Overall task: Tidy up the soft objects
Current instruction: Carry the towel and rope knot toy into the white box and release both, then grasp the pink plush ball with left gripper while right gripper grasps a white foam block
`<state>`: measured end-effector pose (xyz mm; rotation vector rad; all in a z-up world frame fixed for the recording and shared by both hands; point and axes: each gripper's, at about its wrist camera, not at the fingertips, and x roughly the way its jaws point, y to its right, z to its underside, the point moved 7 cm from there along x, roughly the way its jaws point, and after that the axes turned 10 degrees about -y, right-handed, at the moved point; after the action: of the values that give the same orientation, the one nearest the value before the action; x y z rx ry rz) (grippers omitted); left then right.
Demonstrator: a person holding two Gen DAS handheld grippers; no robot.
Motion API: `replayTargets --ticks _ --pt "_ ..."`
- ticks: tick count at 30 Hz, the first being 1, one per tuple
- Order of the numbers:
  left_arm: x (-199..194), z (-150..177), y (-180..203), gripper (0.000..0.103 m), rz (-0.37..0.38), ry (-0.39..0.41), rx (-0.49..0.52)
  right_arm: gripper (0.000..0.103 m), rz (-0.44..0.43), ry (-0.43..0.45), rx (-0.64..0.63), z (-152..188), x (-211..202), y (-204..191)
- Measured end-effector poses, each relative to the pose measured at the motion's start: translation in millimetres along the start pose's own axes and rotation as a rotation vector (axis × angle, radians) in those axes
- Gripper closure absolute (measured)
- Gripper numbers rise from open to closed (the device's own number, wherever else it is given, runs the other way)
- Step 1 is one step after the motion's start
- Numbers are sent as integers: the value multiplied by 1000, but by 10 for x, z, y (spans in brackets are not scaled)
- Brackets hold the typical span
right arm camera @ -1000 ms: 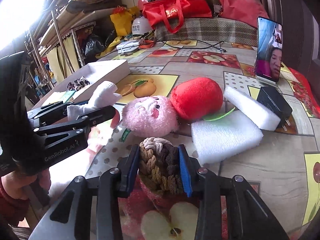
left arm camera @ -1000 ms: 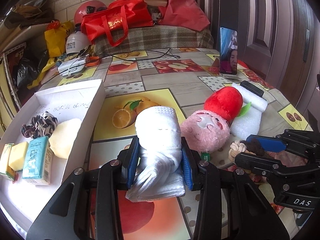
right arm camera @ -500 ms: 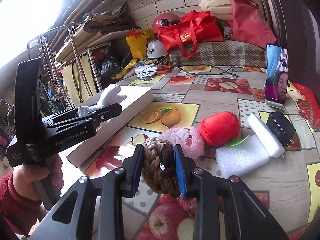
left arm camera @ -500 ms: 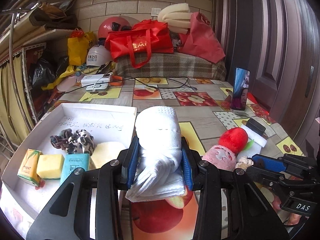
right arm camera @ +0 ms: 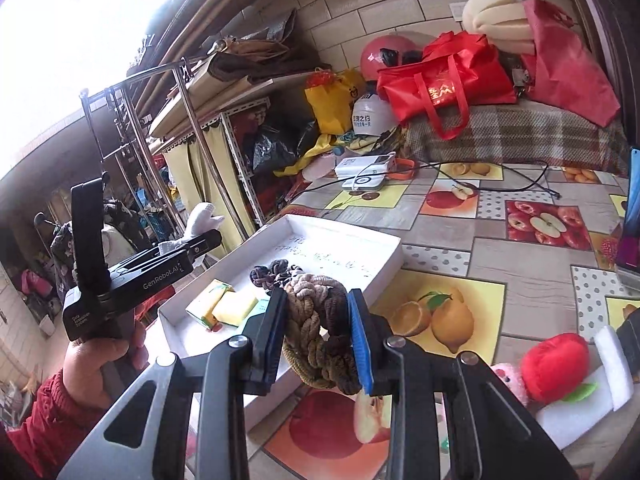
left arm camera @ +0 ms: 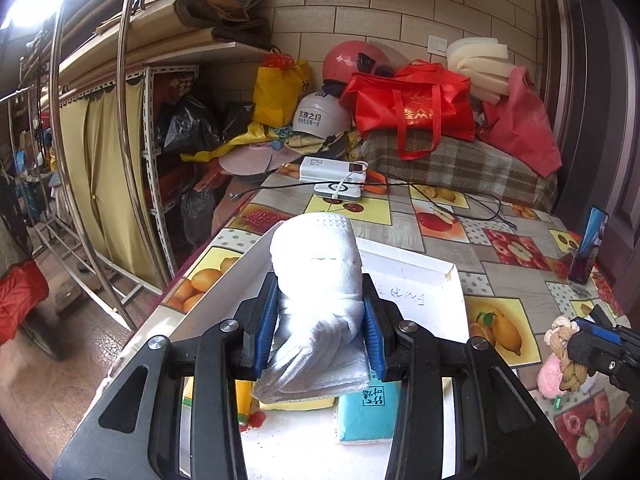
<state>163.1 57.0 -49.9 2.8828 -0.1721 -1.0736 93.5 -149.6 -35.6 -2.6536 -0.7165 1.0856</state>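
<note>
Carrying both items to box (right arm camera: 384, 248) | left gripper (left arm camera: 320, 320) clamped on towel (left arm camera: 316, 280), above box's near end | right gripper (right arm camera: 320, 336) clamped on rope knot (right arm camera: 316, 332), at box's right wall | next: lower, release inside | plush toys (right arm camera: 556, 364) remain, right

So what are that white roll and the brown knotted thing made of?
The white roll looks like terry cloth: a matte, dimpled weave with soft folds where the left fingers squeeze it. The knotted thing seems to be braided cotton rope in tan and dark brown, slightly fuzzy; the exact fibre is unclear.
</note>
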Motion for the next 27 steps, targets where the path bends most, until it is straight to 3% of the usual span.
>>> replayTargets --ticks 6,10,11,12,13,14,17,22,27 --pt "292 68 -231 65 -14 -68 -40 73 -40 -96 7 57 664 -237" --pt "389 114 -284 61 -12 -89 -51 68 -45 -100 -10 112 845 -363" --pt "392 116 -307 55 -22 -86 -59 59 -43 -107 -15 133 873 -379" --pt "390 118 -335 31 -33 -79 -73 51 -48 -108 -15 148 885 -398" --pt "378 121 -365 2 -43 -71 -90 34 -53 -98 -13 158 873 -401" --pt "349 116 -401 0 -57 -52 -108 18 -52 -82 -12 160 844 -398" --pt "251 114 -417 0 -98 -13 -123 0 -12 -23 -22 169 714 -361" --pt "29 95 -210 0 -62 38 -106 0 29 56 -16 198 428 -258" --pt "-150 120 270 0 49 59 -47 0 108 135 -10 244 85 -4"
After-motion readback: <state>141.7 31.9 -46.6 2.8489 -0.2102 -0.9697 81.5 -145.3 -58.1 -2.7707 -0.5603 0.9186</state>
